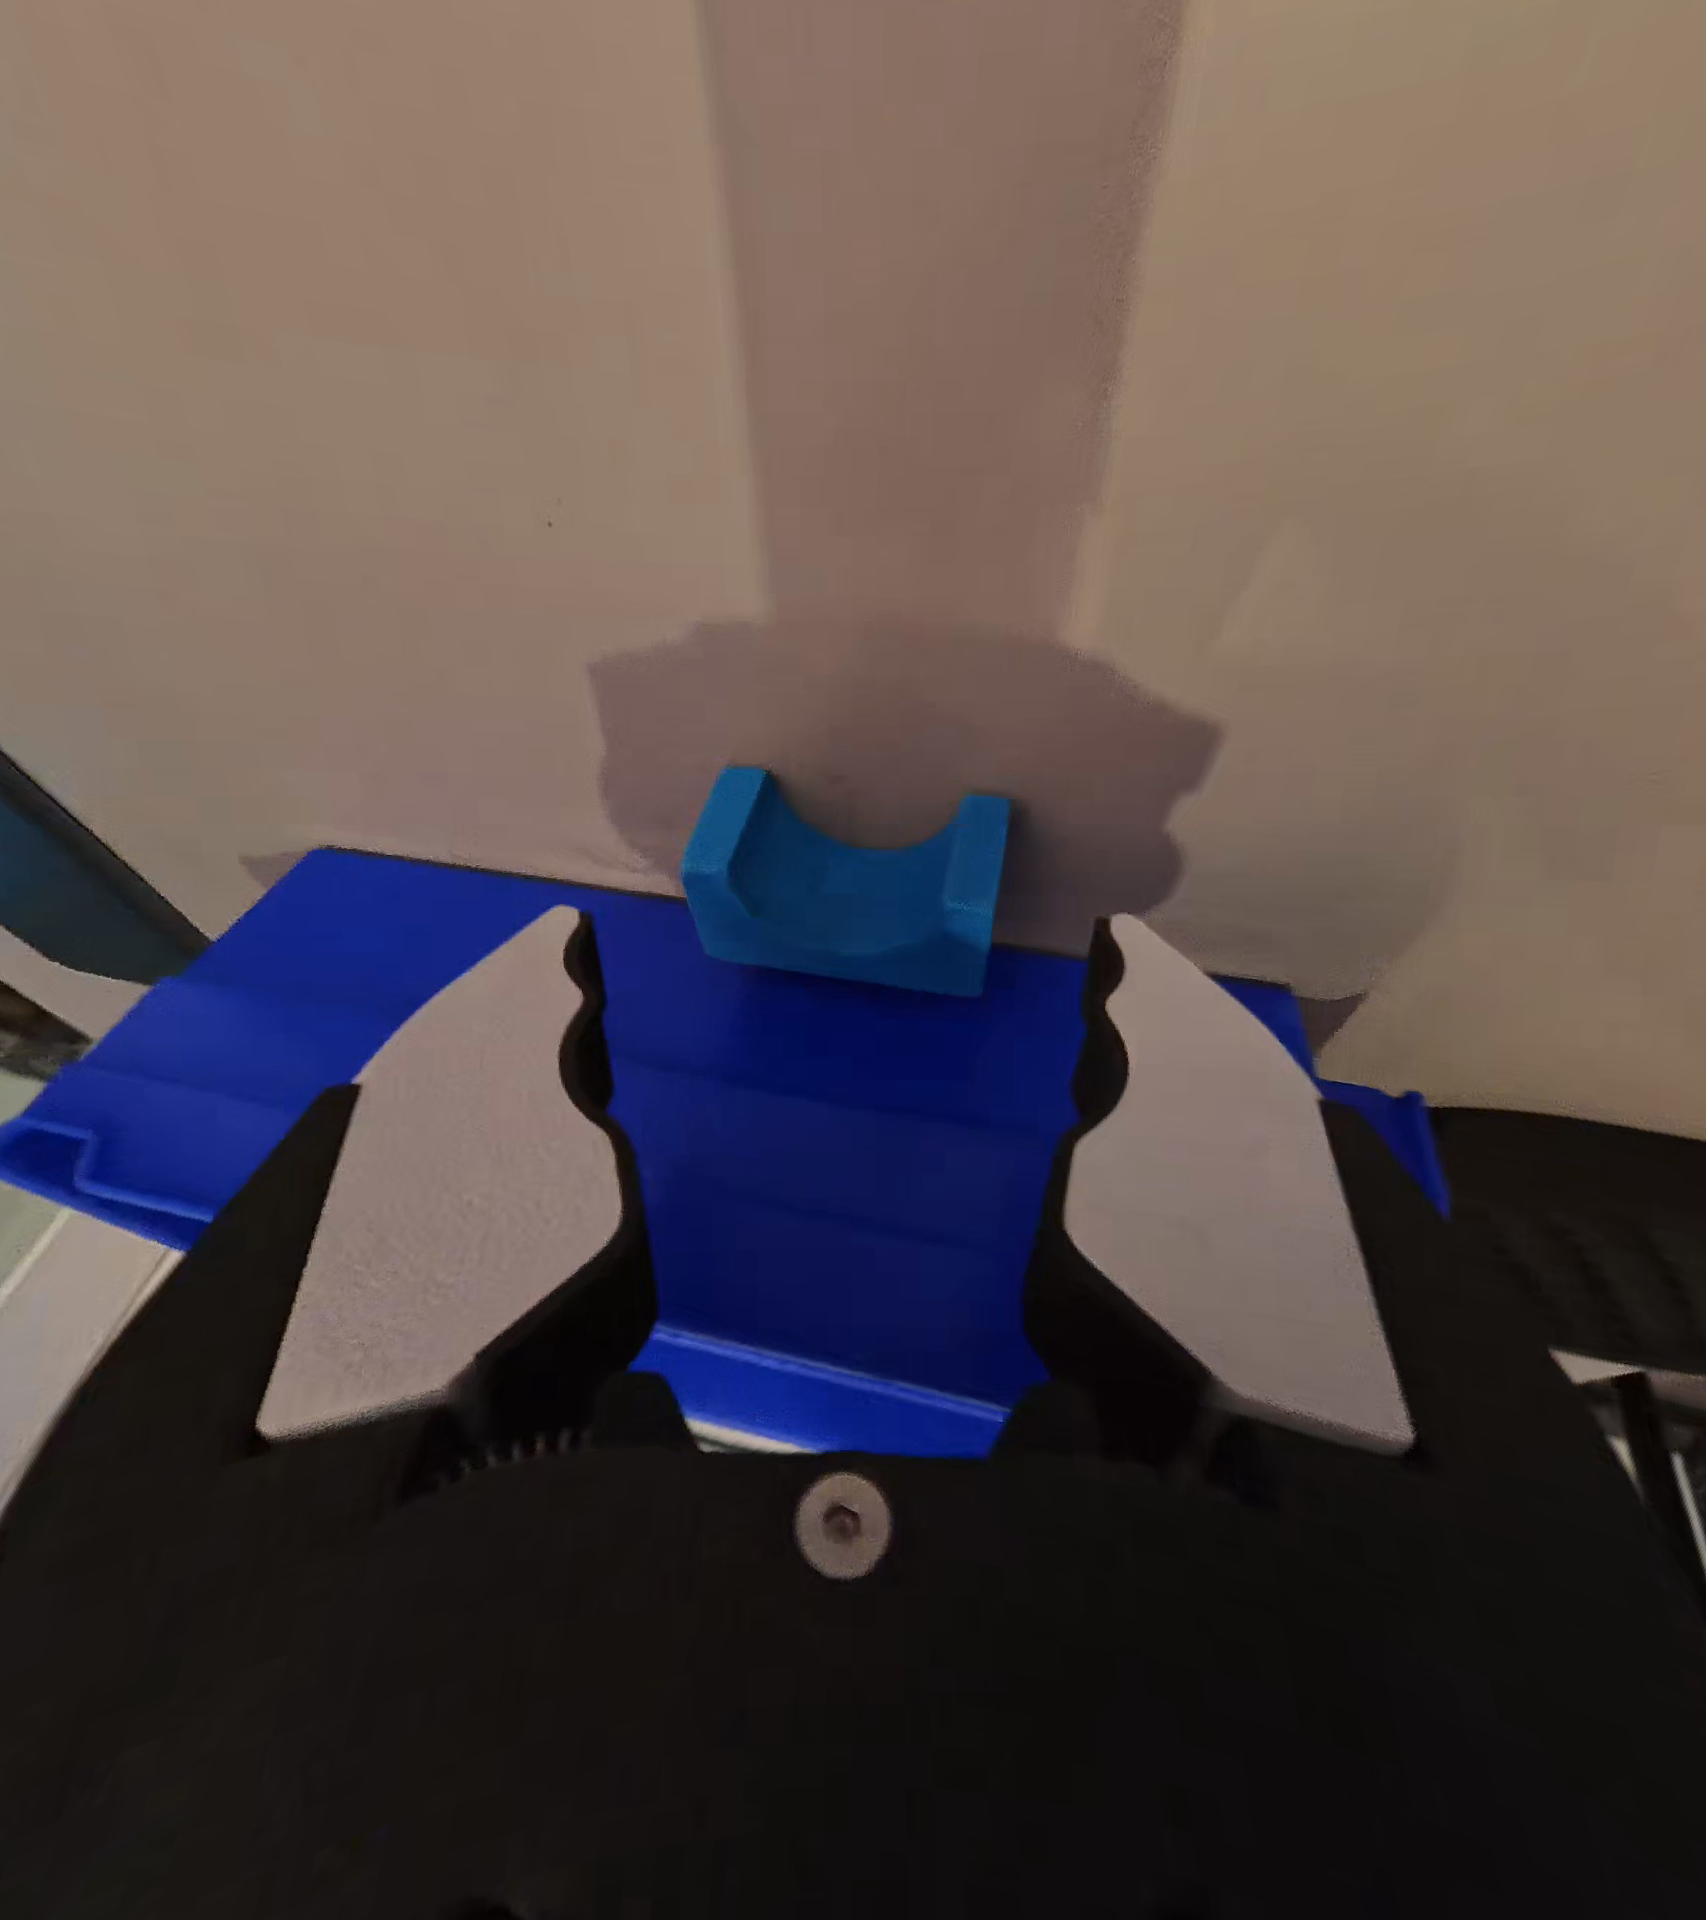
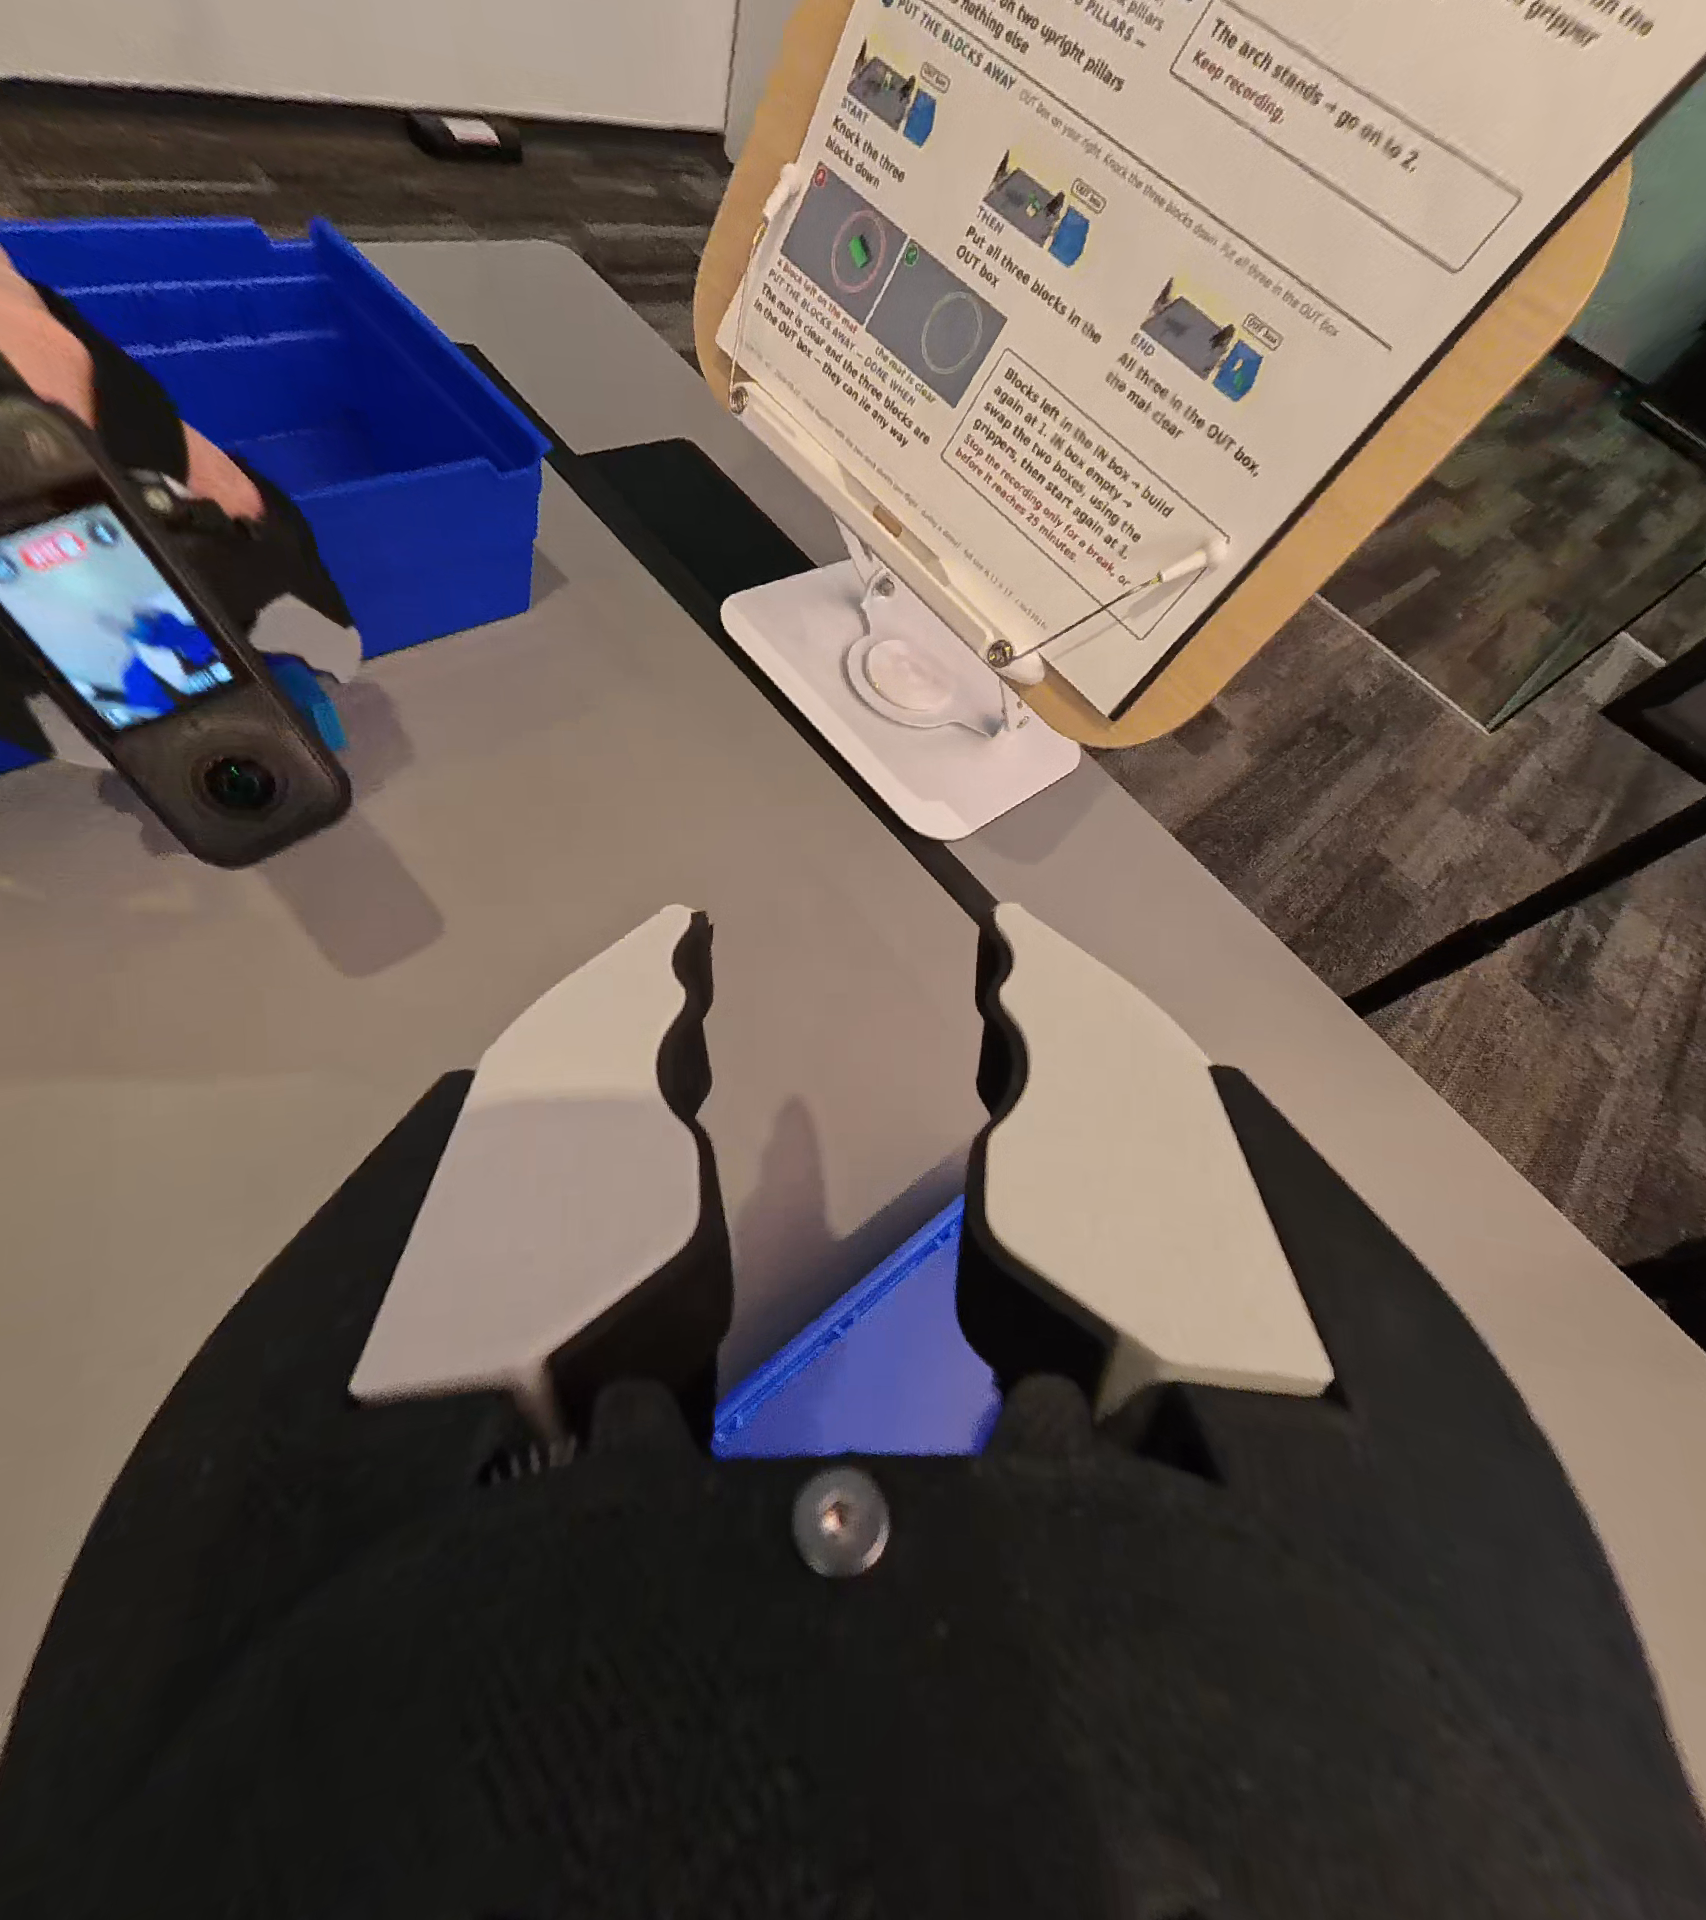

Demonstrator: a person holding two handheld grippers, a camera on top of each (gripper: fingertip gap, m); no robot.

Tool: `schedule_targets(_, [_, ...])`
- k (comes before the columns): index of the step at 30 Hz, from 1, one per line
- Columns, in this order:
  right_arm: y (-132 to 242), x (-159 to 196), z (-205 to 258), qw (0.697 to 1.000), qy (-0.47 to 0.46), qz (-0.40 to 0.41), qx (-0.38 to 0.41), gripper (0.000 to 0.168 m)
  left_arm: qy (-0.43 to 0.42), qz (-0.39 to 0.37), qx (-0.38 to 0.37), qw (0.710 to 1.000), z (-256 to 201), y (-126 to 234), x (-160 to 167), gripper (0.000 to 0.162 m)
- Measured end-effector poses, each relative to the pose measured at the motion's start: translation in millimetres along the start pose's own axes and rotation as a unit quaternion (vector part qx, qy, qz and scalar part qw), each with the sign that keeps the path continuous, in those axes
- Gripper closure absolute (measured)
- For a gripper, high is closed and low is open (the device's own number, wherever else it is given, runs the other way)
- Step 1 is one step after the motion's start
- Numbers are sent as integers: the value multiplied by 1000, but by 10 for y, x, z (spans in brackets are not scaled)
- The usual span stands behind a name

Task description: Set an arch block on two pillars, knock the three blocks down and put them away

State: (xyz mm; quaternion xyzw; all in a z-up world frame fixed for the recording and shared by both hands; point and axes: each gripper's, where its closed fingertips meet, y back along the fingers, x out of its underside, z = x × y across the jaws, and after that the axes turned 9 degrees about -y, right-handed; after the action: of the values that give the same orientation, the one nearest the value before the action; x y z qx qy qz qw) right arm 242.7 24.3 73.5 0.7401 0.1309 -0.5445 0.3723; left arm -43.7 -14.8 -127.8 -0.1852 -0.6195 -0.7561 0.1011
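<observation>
The step in hand looks like fetching the arch block (image 1: pixel 844 902): it lies on its back, curve upward, on the grey table (image 2: pixel 620 831) against the far edge of a blue bin (image 1: pixel 828 1174), just ahead of the left gripper (image 1: pixel 841 935), whose fingers stand apart with nothing between them. The next move calls for carrying those fingers forward until they straddle the block, then closing on its flat sides — not across the hollow. The right gripper (image 2: pixel 844 920) hangs over bare table, fingers likewise apart and empty, a corner of a second blue bin (image 2: pixel 859 1351) showing beneath it. Counted: one arch block, no pillars in sight, two blue bins, two grippers, one instruction sheet (image 2: pixel 1088 260) on a white stand (image 2: pixel 916 717).
</observation>
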Motion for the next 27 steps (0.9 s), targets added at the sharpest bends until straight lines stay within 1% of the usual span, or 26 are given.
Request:
schedule_targets(2, [84,-18,6,1000,-3,-11,-13,118,0,31,8,999,-4,-64,36,77])
schedule_targets(3, [130,-31,-6,1000,-4,-16,-13,118,0,41,7,999,14,-91,48,75])
schedule_targets(4, [178,-48,-25,1000,-4,-23,-11,118,3,53,14,999,9,-112,75,80])
schedule_targets(5, [224,-62,-38,1000,-5,-28,-11,118,6,68,30,997,-21,-130,116,79])
schedule_targets(6, [270,-76,-44,999,-6,-34,-14,118,7,74,31,997,-7,-147,136,74])
schedule_targets(9, [392,-113,-75,998,-13,-54,-20,118,16,62,45,997,-12,-167,93,77])
schedule_targets(12, [480,-87,-142,998,-23,-59,-19,119,16,66,51,996,2,-193,51,79])
schedule_targets(15, [569,-56,-229,997,-32,-64,-11,119,16,88,64,994,-8,-260,75,81])
schedule_targets(18, [663,-50,-275,996,-43,-76,-13,119,7,119,84,989,-83,-338,154,89])
schedule_targets(20, [716,-62,-304,995,-49,-86,-13,119,-7,148,73,986,-65,-346,228,89])
schedule_targets(22, [755,-84,-325,994,-54,-98,-16,119,-7,128,71,989,-63,-273,172,89])
schedule_targets(24, [783,-119,-361,991,-61,-115,-16,119,14,72,48,996,55,-80,55,89])
schedule_targets(26, [794,-154,-418,987,-77,-137,-17,119,52,-12,15,998,236,242,-73,89])
schedule_targets(27, [792,-160,-454,985,-92,-147,-21,119,73,-70,-6,995,340,445,-148,89])
